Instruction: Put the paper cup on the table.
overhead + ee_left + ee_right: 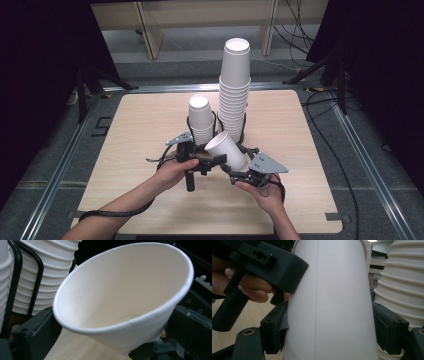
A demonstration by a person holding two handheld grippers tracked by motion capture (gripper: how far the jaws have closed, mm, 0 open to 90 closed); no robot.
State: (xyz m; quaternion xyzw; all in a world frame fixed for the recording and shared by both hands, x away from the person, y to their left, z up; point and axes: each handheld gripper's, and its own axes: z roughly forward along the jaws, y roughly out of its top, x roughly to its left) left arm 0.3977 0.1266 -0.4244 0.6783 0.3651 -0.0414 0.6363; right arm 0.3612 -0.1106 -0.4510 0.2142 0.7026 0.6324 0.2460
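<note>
A single white paper cup (226, 150) sits tilted in the air just above the surface (300, 150), between the 2 tools and in front of the 2 cup stacks. The right tool (239, 170) is clamped on the cup's lower body: in the right gripper view its 2 black pads press the wall from either side (329, 310). The left tool (212, 161) stands with its jaws apart, one on each side of the cup near the rim without pressing it (120, 290). The cup's long axis leans up and to the left, mouth towards the short stack (201, 119), base towards the right hand (267, 192). The tall stack (234, 90) rises just behind. As I judge it, the right hand alone now carries the cup, and the short stack is the closer place to set it.
</note>
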